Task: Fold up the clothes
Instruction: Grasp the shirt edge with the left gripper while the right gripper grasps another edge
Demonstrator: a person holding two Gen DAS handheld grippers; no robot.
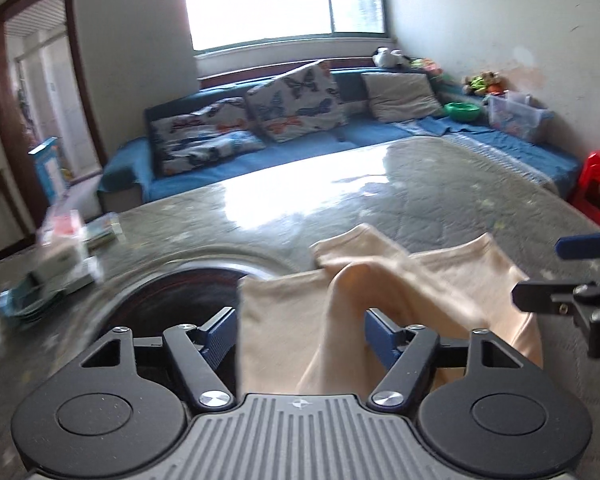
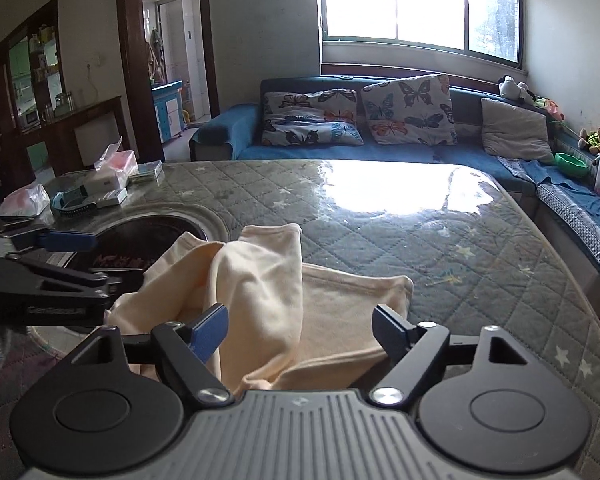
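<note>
In the left wrist view the boxes point(image 1: 66, 252) at mid-left were smeared by blur, their labels unreadable. The right gripper point(image 1: 540, 272) ran off the right edge, only its fingers showing. The near part of the cream garment point(image 1: 284, 316) lay hidden behind the left gripper point(image 1: 300, 336). In the right wrist view the left gripper point(image 2: 96, 260) was cut by the left edge. The dark round recess point(image 2: 156, 232) in the table was partly covered by the garment. The toys point(image 2: 598, 138) at far right were too small to identify.

your left gripper point(image 1: 300, 334) and right gripper point(image 2: 300, 330): black linkages, blue pads, silver screws, ribbed grey bases.
</note>
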